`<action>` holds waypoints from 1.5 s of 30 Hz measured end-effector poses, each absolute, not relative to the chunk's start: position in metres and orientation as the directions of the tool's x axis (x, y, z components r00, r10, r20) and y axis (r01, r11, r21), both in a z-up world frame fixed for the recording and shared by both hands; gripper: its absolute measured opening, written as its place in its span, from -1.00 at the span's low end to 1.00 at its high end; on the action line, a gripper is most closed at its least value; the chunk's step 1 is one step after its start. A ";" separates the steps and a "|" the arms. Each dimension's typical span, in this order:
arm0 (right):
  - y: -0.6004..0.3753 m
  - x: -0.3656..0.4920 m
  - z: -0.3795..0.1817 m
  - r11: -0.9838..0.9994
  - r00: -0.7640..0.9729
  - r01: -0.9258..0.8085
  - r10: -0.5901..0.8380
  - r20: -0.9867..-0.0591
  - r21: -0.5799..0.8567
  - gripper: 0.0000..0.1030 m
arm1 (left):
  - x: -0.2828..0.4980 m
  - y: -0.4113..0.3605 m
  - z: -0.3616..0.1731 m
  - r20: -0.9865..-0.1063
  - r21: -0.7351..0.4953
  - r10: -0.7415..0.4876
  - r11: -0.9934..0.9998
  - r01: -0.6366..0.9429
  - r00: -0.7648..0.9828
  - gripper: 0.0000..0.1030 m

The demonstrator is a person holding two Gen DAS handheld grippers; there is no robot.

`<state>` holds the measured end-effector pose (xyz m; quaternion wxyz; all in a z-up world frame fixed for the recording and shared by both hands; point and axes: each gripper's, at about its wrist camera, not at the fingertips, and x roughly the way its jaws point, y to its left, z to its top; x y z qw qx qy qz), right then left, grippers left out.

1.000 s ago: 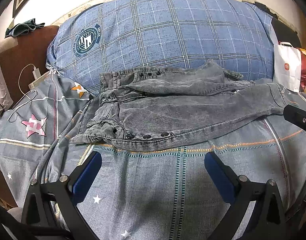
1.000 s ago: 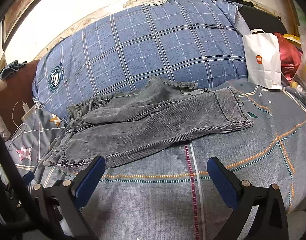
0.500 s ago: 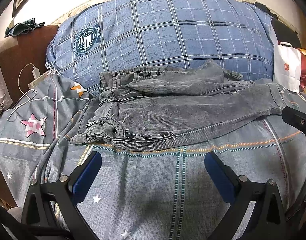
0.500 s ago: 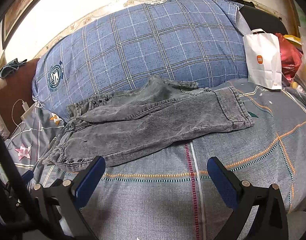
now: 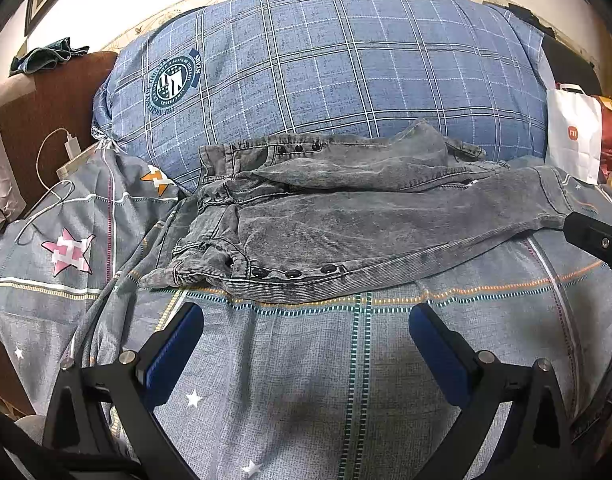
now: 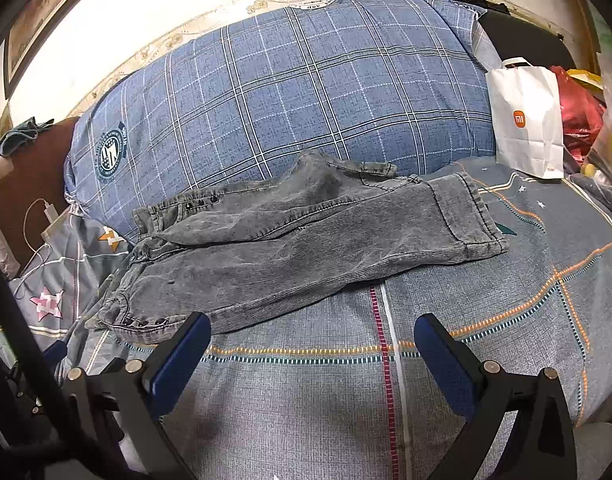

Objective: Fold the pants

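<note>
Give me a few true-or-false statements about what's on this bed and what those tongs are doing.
1. The grey pants lie on the bed in front of a blue plaid pillow. True.
2. The left tongs are clamped on the waistband. False: they are open, holding nothing.
3. A white paper bag stands right of the pillow. True.
4. The right tongs grip a trouser hem. False: open, short of the pants.
5. The pants are rolled up. False: they lie spread out.

Almost no change is noted: the grey washed-denim pants [image 5: 345,220] are seen unmoved on the bed; a slight camera drift only.
</note>
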<state>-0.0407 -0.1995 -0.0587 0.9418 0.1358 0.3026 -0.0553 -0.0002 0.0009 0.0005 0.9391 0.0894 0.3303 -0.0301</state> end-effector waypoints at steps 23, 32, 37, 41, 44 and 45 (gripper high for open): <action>-0.200 -0.041 -0.058 0.956 0.812 0.186 -0.020 -0.584 0.225 1.00 | 0.000 0.000 -0.001 -0.627 0.153 0.007 0.981 0.115 0.779 0.98; -0.200 -0.040 -0.058 0.956 0.812 0.186 -0.019 -0.584 0.227 1.00 | -0.001 0.000 -0.001 -0.632 0.145 0.001 0.982 0.117 0.775 0.98; -0.199 -0.041 -0.057 0.956 0.811 0.184 -0.016 -0.585 0.229 1.00 | -0.001 0.000 -0.001 -0.635 0.142 0.001 0.983 0.115 0.773 0.98; -0.198 -0.041 -0.051 0.955 0.816 0.154 0.022 -0.578 0.253 1.00 | 0.006 -0.002 0.005 -0.647 0.134 -0.005 0.984 0.120 0.763 0.98; -0.201 -0.031 -0.040 0.948 0.800 0.135 0.067 -0.596 0.288 1.00 | 0.021 -0.001 0.023 -0.656 0.112 -0.018 0.986 0.120 0.754 0.98; -0.204 -0.027 -0.034 0.943 0.800 0.129 0.084 -0.594 0.308 1.00 | 0.028 -0.002 0.031 -0.651 0.100 -0.028 0.988 0.122 0.759 0.98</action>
